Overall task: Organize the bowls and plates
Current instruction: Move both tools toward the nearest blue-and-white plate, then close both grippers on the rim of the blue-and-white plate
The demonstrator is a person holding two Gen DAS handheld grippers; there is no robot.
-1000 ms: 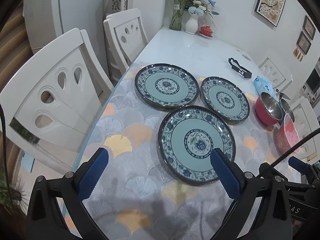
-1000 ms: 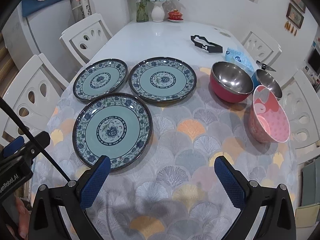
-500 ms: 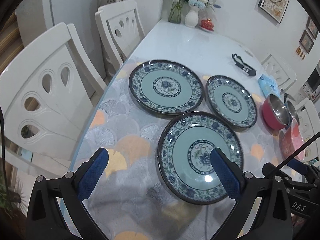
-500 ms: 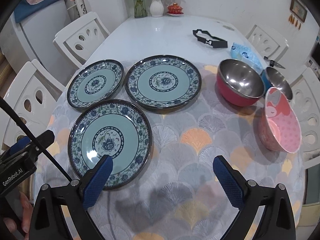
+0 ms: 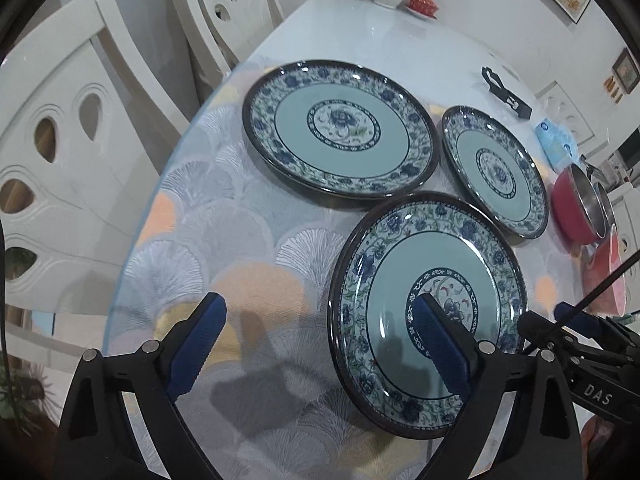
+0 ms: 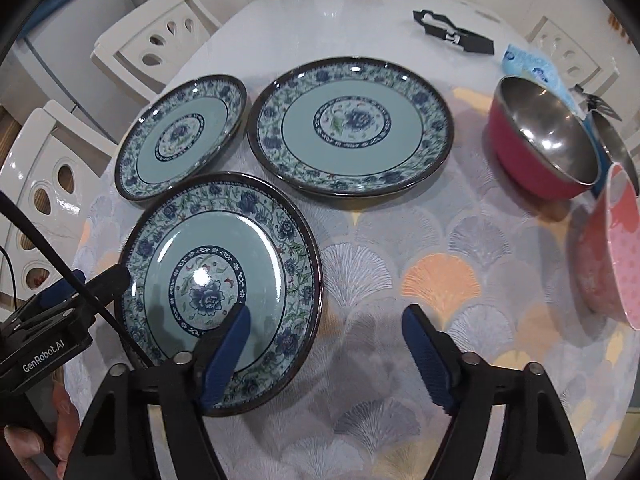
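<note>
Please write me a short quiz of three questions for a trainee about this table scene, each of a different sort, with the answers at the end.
1. How many blue floral plates lie on the tablecloth?
2. True or false: the three plates are already stacked.
3. Which is nearest to both grippers? A) nearest plate B) red steel bowl C) pink bowl

Key:
1. Three: the nearest plate, the large plate and the small plate.
2. False; each lies flat by itself.
3. A. The left gripper and the right gripper both straddle its rim, jaws just closing, pads not yet pressing it.
</note>
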